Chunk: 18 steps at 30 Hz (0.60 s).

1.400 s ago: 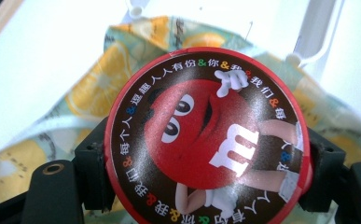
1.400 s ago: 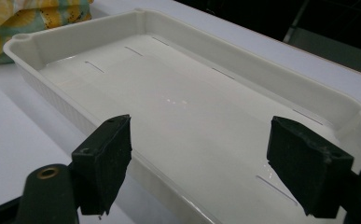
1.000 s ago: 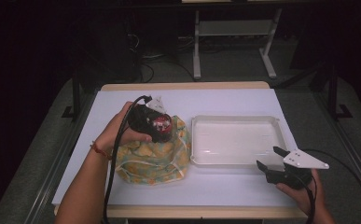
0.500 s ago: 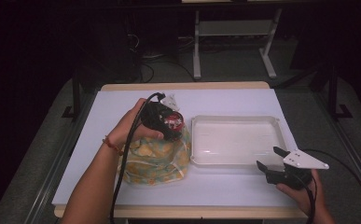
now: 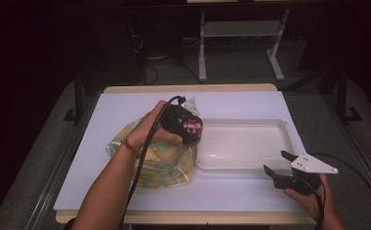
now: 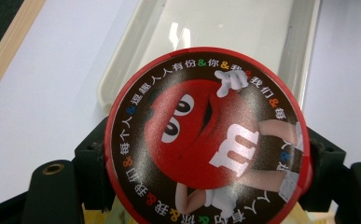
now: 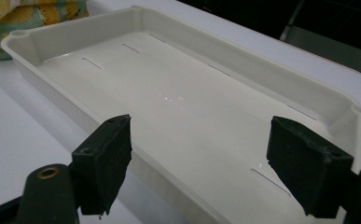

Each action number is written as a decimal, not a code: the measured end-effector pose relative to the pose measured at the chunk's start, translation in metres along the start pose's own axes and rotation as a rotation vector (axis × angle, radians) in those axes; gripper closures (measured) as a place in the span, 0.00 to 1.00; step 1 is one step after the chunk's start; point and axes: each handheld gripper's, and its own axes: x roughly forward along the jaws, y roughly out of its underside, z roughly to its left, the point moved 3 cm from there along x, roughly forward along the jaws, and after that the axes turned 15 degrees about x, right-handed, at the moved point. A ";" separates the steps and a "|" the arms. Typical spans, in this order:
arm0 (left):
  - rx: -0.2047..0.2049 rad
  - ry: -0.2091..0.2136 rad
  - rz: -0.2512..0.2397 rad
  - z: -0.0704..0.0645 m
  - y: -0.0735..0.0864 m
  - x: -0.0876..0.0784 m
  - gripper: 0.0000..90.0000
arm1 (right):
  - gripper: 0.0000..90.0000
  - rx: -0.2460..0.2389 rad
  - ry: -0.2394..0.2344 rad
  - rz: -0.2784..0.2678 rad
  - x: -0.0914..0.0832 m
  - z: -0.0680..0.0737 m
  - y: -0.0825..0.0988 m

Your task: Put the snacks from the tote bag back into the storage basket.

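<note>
Table (image 5: pixel 188 88): pale wood edge along its far side, top covered by a white sheet (image 5: pixel 101 158) reaching almost to every edge; in the left gripper view the same sheet (image 6: pixel 38 102) runs up to the wood edge at top left. Behind the table's far side is a white metal stand (image 5: pixel 202 52) with two legs on flat feet, and just left of it dark cables (image 5: pixel 149 67) loop on the floor. Grey carpet (image 5: pixel 39 158) lies on both sides of the table, with a dark metal post (image 5: pixel 80 103) at its left far corner and another (image 5: pixel 341 96) off its right side.
</note>
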 end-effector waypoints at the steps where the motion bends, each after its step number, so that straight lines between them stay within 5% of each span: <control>1: 0.006 0.004 0.000 0.000 -0.002 0.002 0.27 | 0.24 -0.001 -0.001 0.000 0.000 0.000 0.000; 18: 0.005 0.023 -0.026 0.000 -0.021 0.030 0.27 | 0.24 0.001 -0.003 0.000 0.000 0.000 0.000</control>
